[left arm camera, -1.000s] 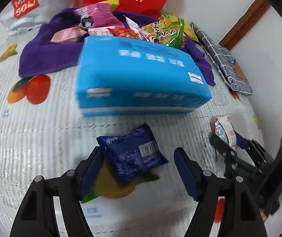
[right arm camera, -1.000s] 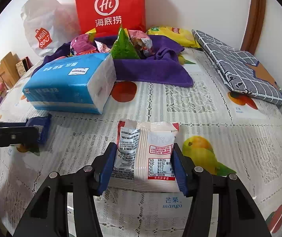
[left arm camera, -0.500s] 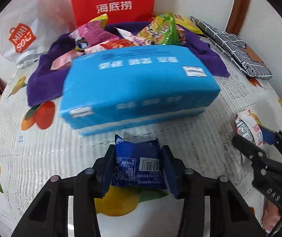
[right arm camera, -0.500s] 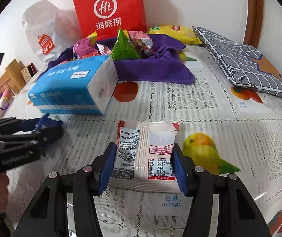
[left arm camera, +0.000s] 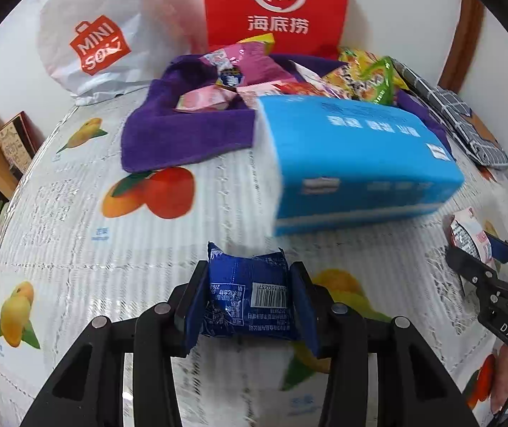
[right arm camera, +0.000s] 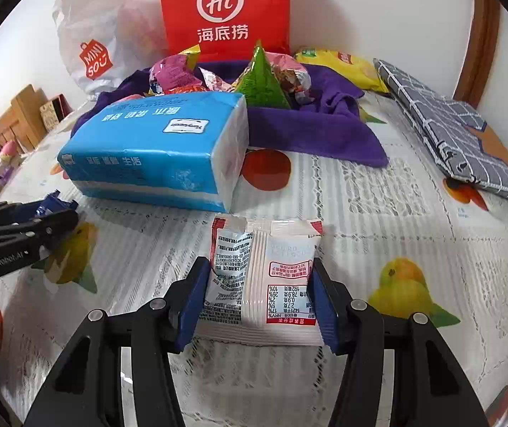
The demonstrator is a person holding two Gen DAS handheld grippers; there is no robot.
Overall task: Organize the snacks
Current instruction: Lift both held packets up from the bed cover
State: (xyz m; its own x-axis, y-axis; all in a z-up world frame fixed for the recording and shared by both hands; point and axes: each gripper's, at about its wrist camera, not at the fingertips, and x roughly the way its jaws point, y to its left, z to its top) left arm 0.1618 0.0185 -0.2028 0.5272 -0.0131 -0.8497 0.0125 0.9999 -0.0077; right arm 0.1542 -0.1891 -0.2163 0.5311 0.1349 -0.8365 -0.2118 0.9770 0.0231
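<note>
Left fingers (left arm camera: 197, 306) clench the blue packet (left arm camera: 248, 300); right fingers (right arm camera: 197, 302) clench the white packet (right arm camera: 263, 277), both low over the worktop (right arm camera: 378, 213). Keep each squeeze light, lift clear of the tissue pack (right arm camera: 154, 149), and carry both to the snack pile on the purple cloth (right arm camera: 311, 131).

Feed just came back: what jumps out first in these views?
A big blue tissue pack lies mid-table, with a red Hi bag standing at the wall behind a snack-heaped purple towel. Each gripper pinches a packet: left gripper a blue snack packet, right gripper a white snack packet.
</note>
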